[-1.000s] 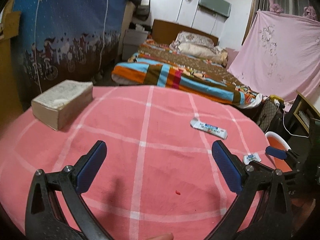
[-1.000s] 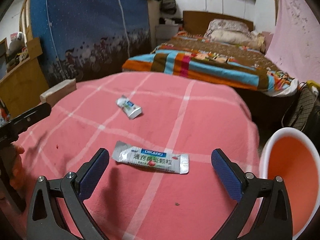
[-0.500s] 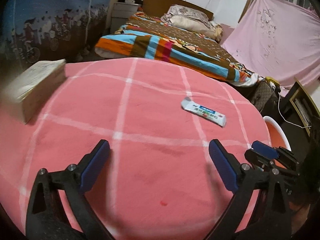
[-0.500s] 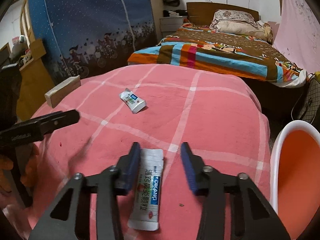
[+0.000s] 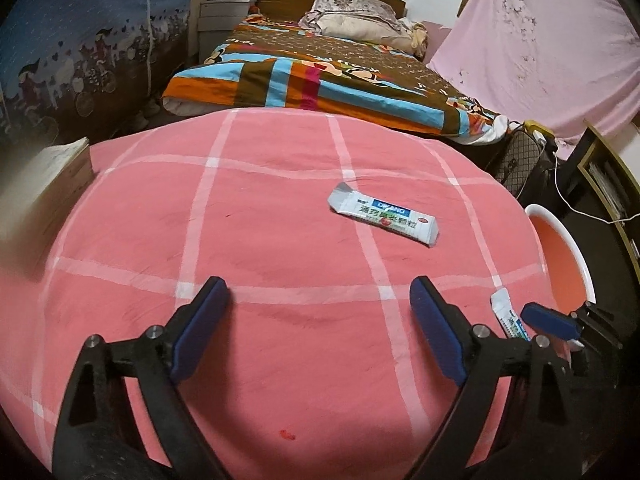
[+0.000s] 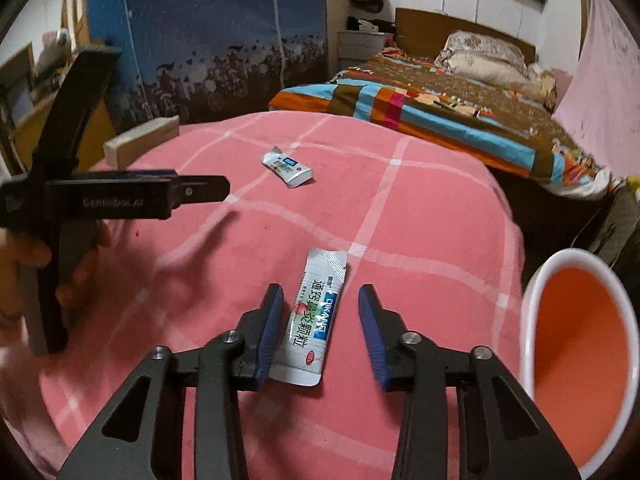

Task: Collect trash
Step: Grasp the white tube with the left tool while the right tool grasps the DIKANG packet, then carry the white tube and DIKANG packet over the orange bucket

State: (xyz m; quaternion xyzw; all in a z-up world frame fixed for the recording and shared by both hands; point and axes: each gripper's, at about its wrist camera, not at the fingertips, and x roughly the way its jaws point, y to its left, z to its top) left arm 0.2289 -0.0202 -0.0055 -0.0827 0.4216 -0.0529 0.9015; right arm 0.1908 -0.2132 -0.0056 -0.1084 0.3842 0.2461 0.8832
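Between the right gripper's (image 6: 320, 330) part-spread jaws, sachet (image 6: 316, 318) touching the left pad, left gripper (image 5: 318, 330) wide apart.

bed (image 5: 340, 68), pink sheet (image 5: 552, 52), blue curtain (image 6: 208, 28)

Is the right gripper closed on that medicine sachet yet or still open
Open. In the right wrist view the right gripper straddles the sachet, with pink cloth visible between packet and right finger.
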